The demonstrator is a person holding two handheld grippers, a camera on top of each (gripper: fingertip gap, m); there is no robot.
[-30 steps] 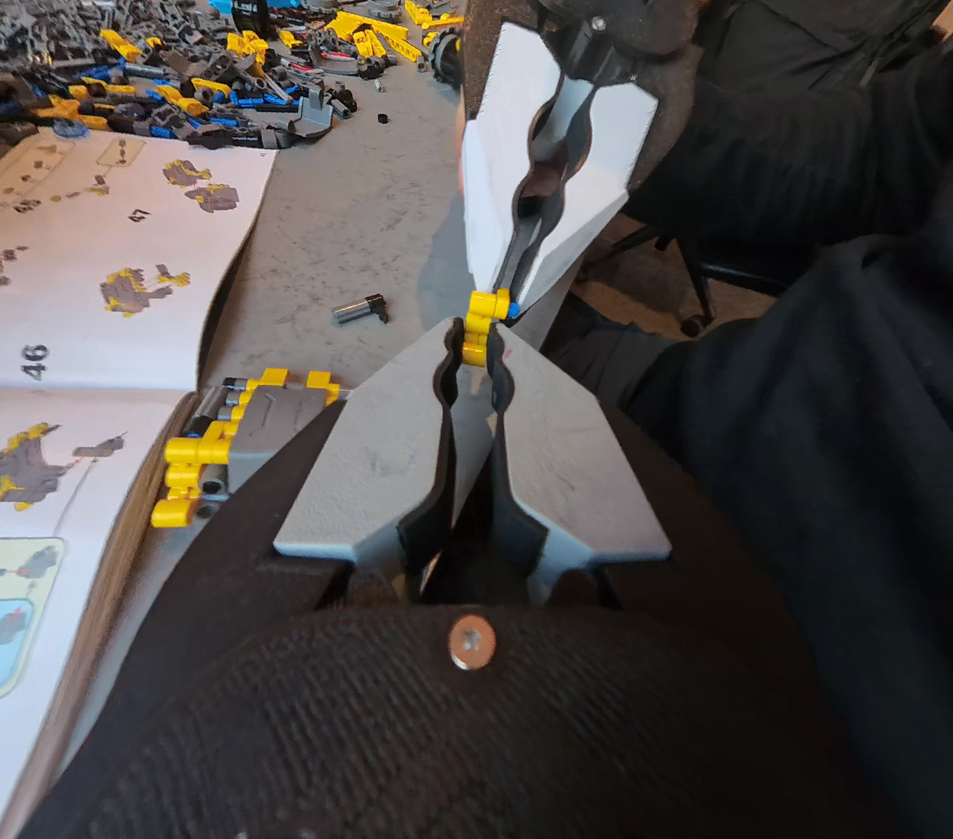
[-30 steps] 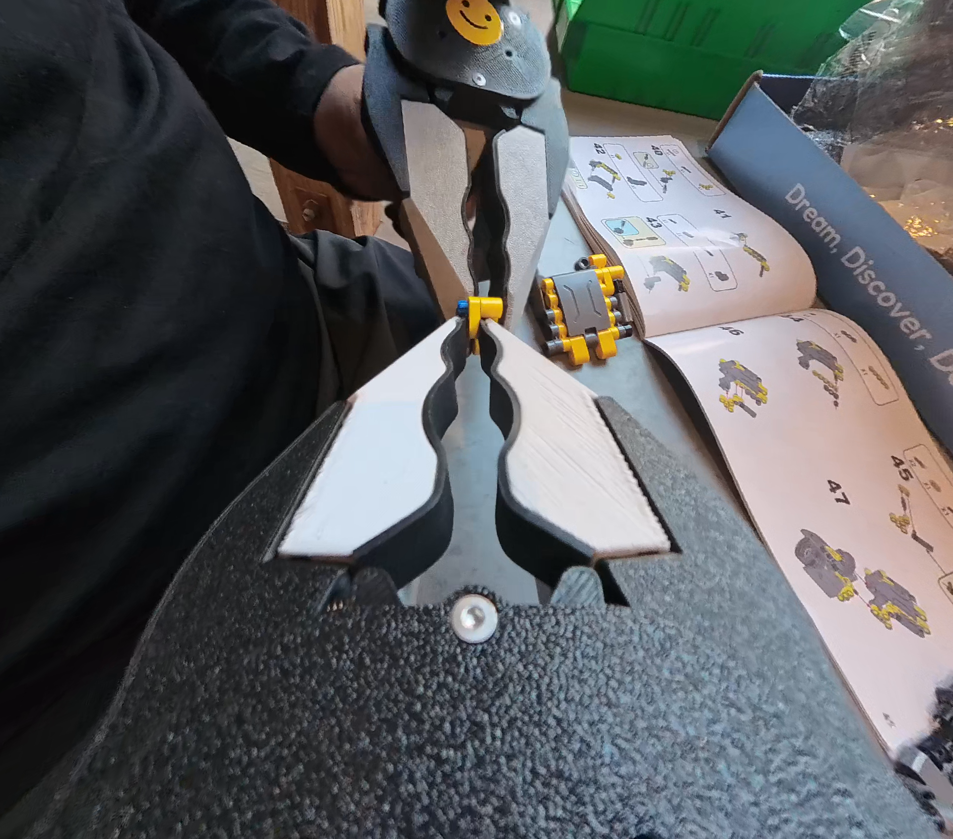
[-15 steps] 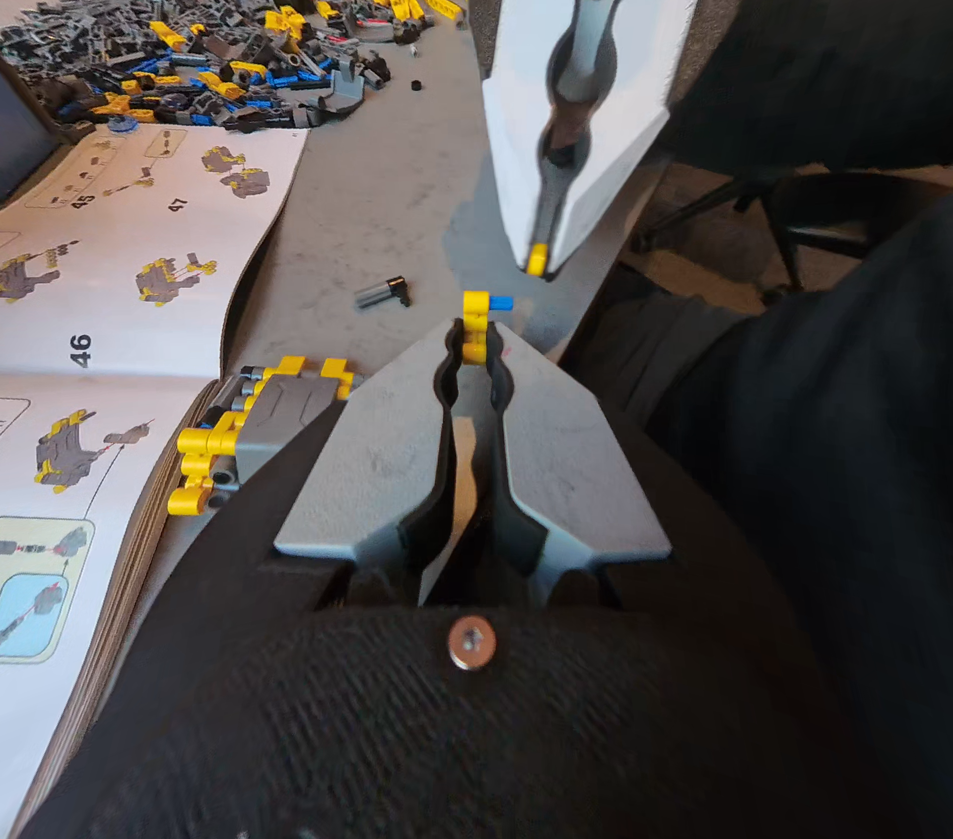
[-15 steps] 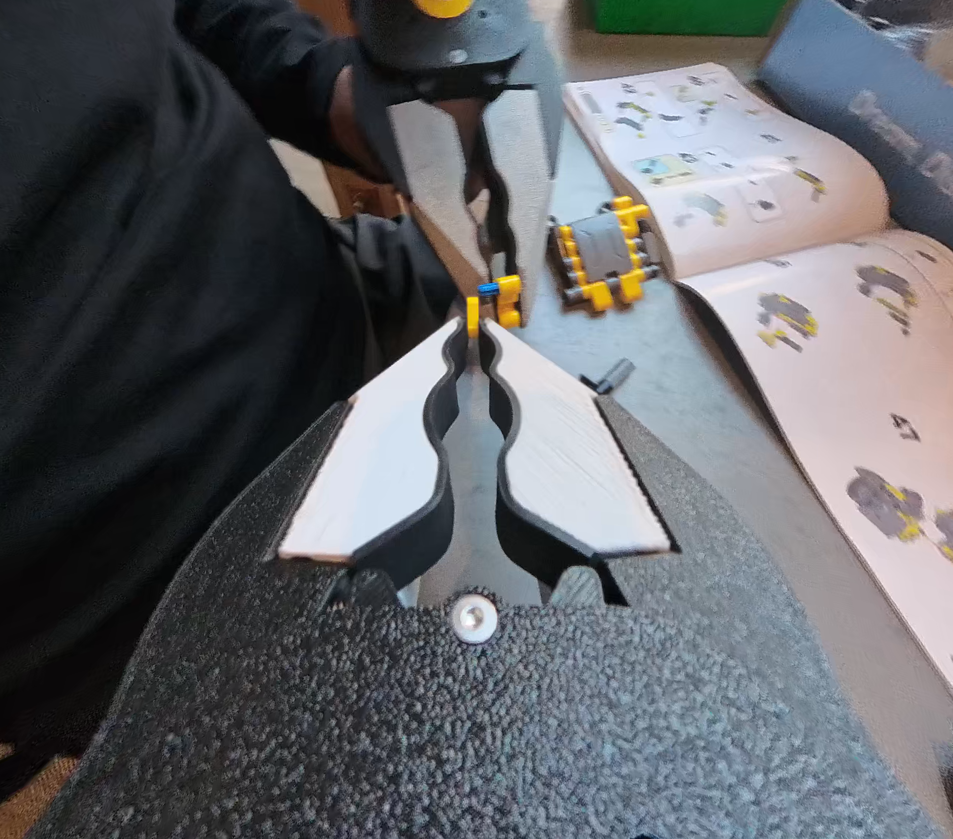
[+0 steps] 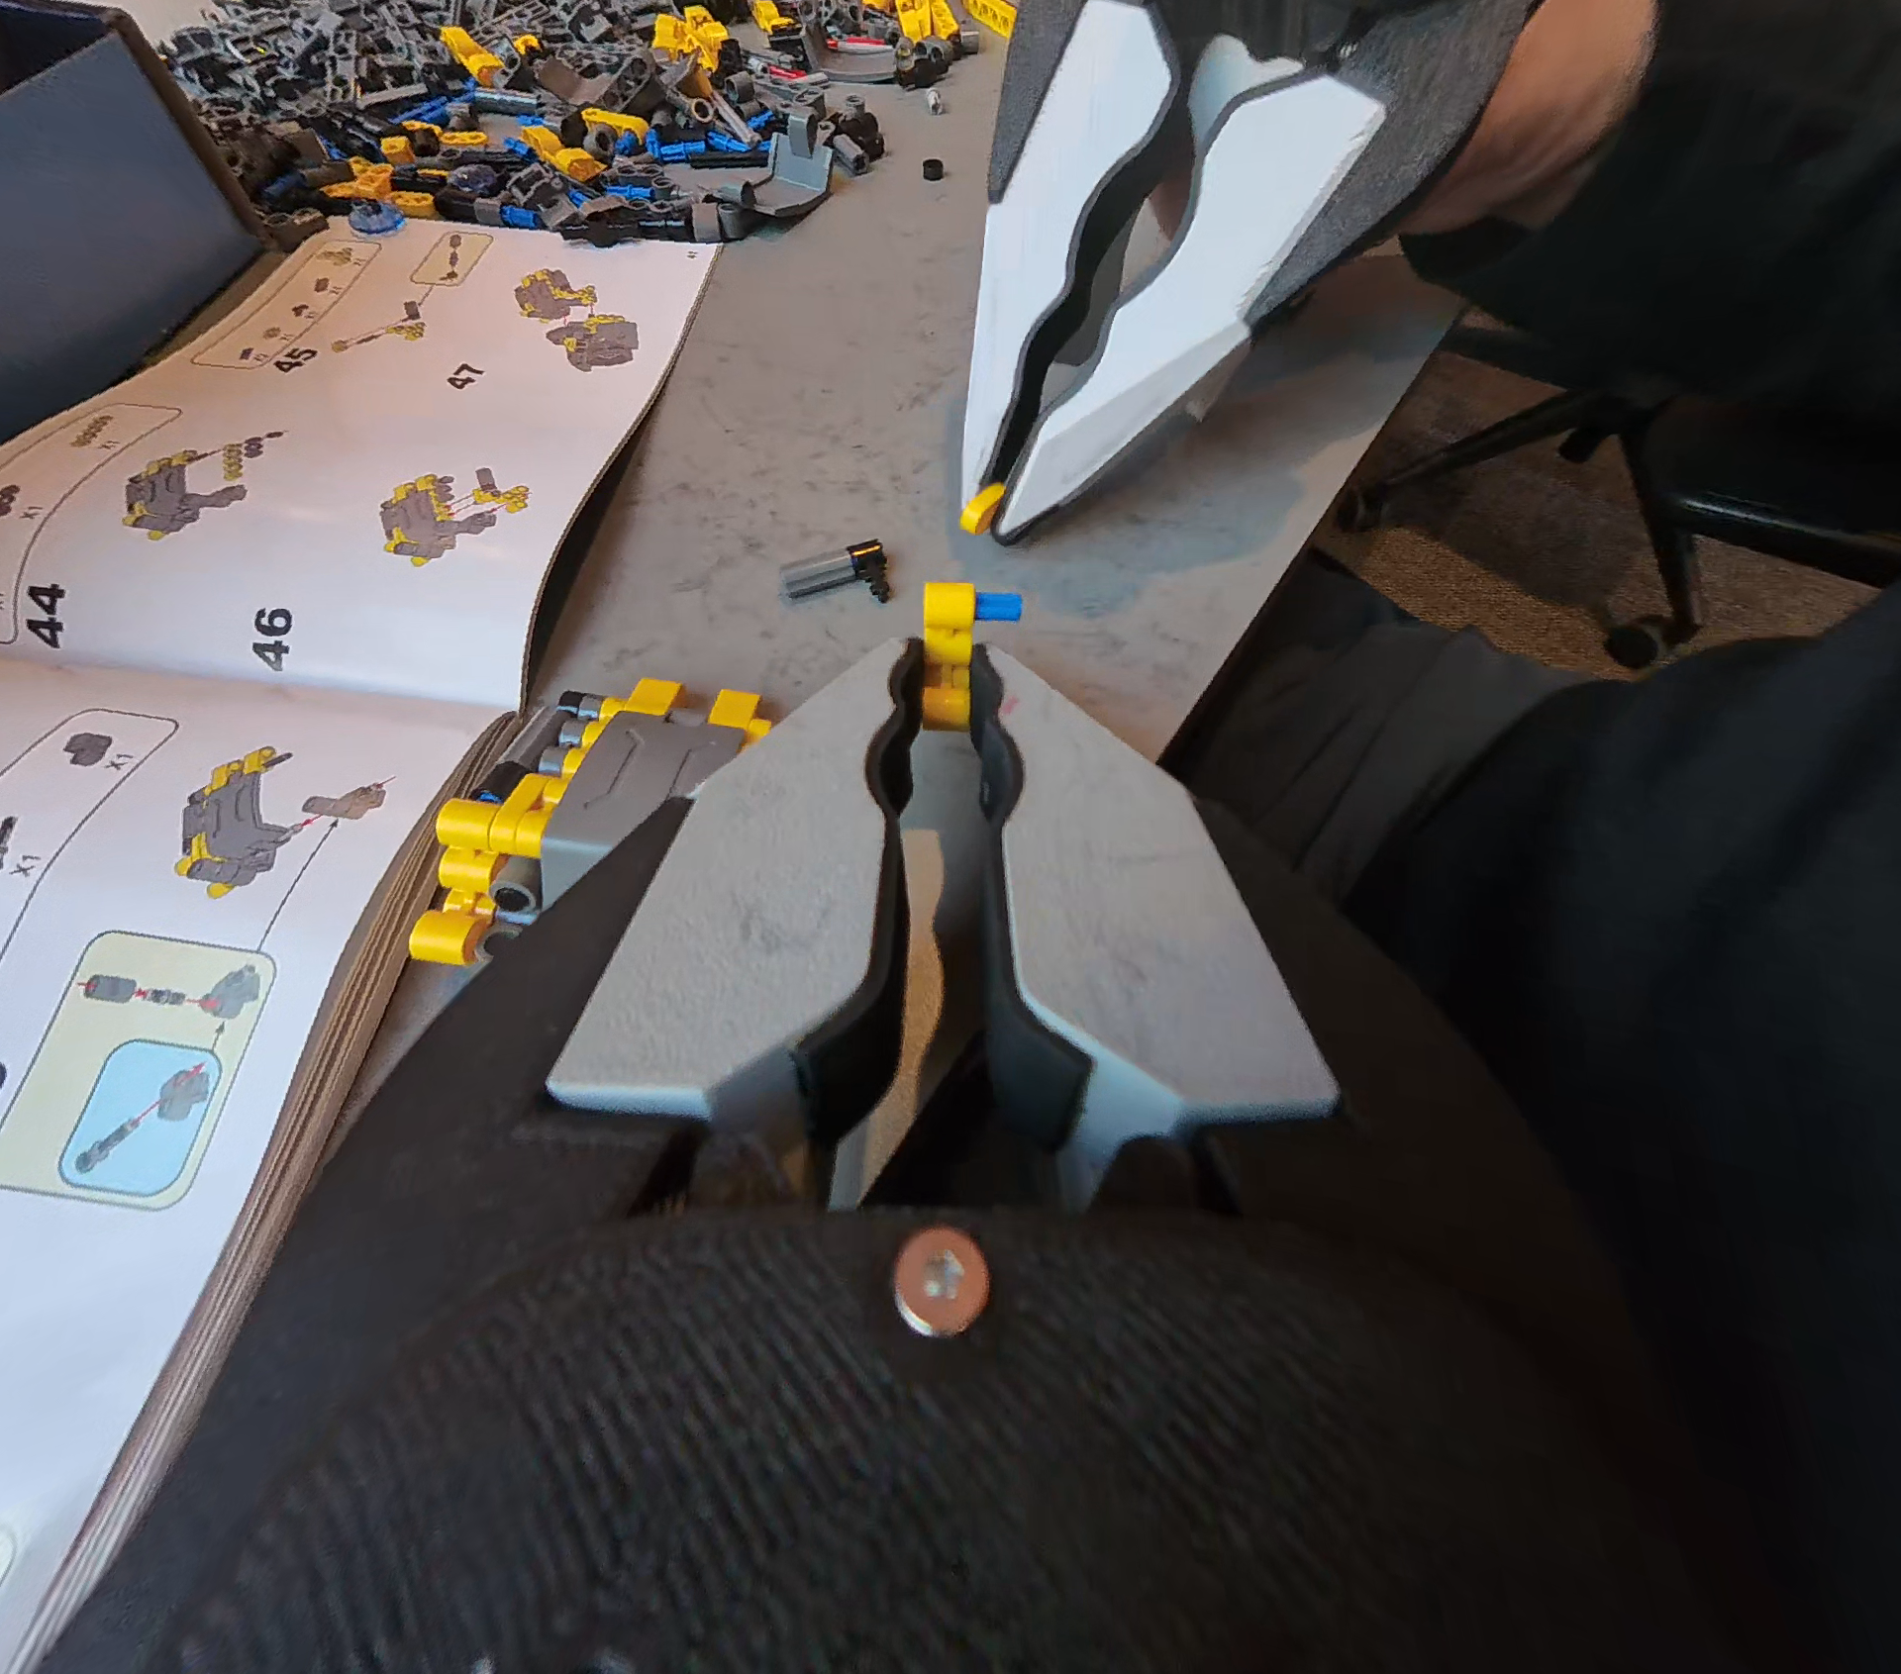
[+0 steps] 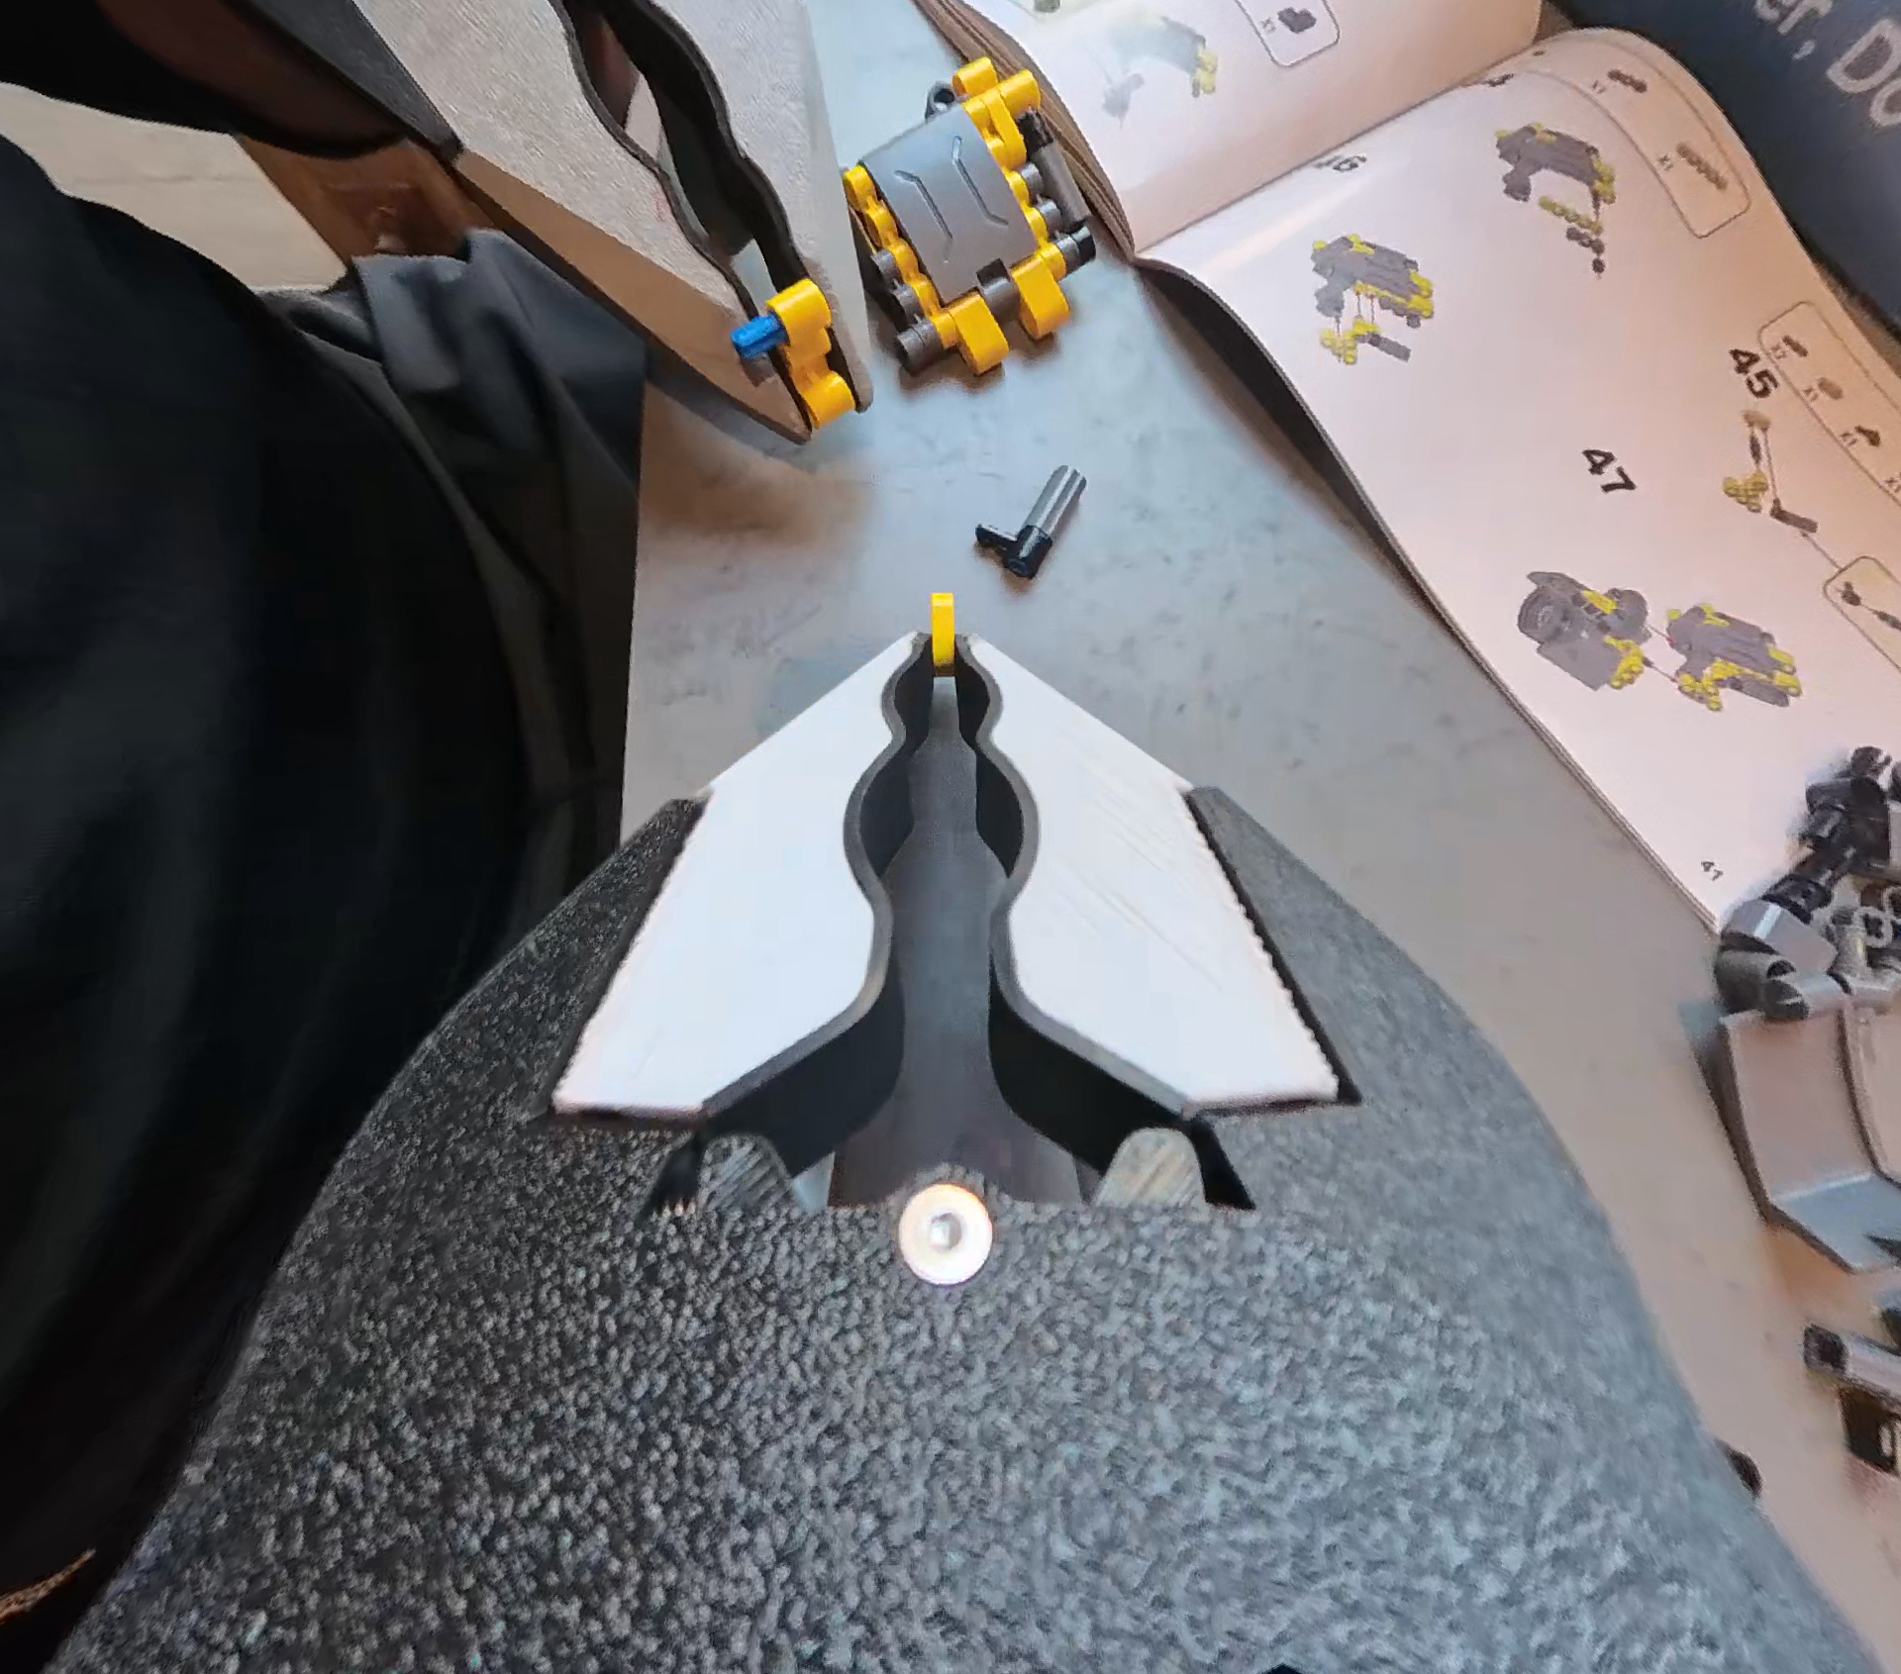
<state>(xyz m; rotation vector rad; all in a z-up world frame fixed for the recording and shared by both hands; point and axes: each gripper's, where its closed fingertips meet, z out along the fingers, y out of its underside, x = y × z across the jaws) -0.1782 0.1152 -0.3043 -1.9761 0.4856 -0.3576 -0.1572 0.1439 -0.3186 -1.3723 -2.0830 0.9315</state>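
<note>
My left gripper (image 5: pixel 941 663) is shut on a short yellow beam (image 5: pixel 946 648) with a blue pin (image 5: pixel 998 606) sticking out of its top hole to the right. It also shows in the right wrist view (image 6: pixel 813 360). My right gripper (image 6: pixel 941 648) is shut on a thin yellow piece (image 6: pixel 941 627) and shows in the left wrist view (image 5: pixel 988 509) just above the grey table (image 5: pixel 823 411). The two grippers are apart. A small grey and black pin piece (image 5: pixel 835 571) lies on the table between them. A grey and yellow assembly (image 5: pixel 576 802) lies left of my left gripper.
An open instruction booklet (image 5: pixel 309 514) lies at the left. A pile of grey, yellow and blue parts (image 5: pixel 535 82) is at the far side. A dark blue box (image 5: pixel 93 205) stands at the left. The table edge (image 5: pixel 1327 493) and a chair base (image 5: pixel 1646 545) are at the right. My hands' fingertips stand some 5 centimetres from each other.
The two grippers were tip to tip with their yellow parts together. They have pulled apart; the right gripper has moved away toward the table with its thin yellow piece.
</note>
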